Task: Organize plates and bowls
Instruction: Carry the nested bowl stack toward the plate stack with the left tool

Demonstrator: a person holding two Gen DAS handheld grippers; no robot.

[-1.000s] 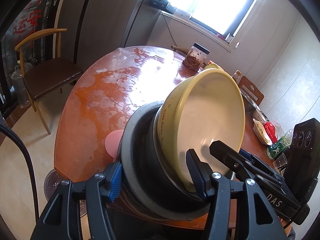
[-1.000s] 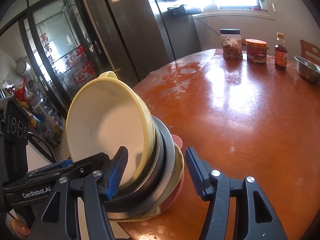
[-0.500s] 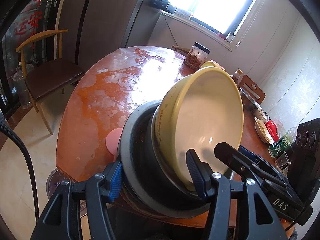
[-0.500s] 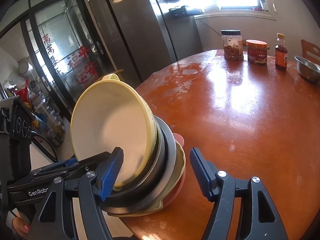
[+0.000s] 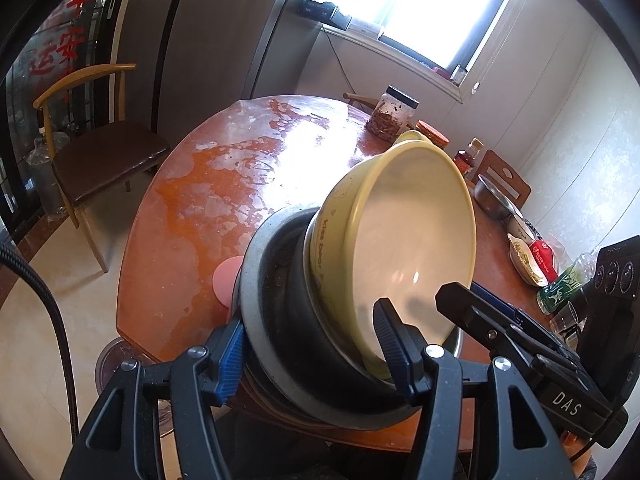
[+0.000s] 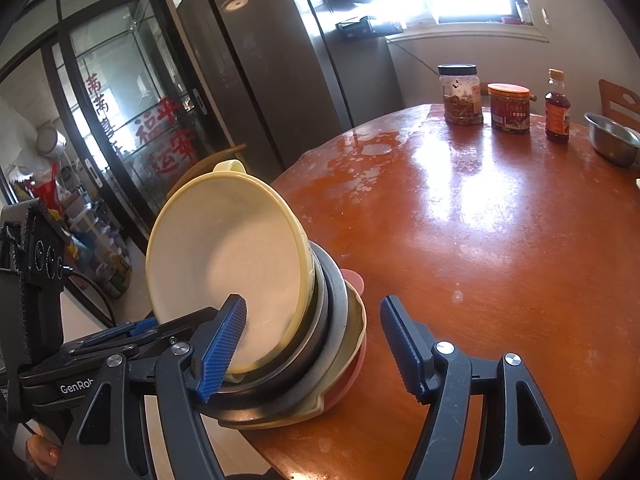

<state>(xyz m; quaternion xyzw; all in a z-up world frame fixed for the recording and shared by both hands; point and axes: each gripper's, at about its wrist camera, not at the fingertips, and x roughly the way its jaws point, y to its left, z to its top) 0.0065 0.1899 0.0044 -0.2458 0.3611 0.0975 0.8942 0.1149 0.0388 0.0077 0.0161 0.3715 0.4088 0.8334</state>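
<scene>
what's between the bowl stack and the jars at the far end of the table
Nothing: bare tabletop runs from the stack to the jars, clearest in the right wrist view.

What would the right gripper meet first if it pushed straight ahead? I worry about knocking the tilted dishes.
Probably the nested stack: its rims lie between the right gripper fingers. Beyond is bare table.

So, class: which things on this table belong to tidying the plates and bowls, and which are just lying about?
Belongs to the job:
yellow bowl
grey dish
pink plate
steel bowl

Lying about:
black-lidded jar
orange-lidded jar
sauce bottle
</scene>
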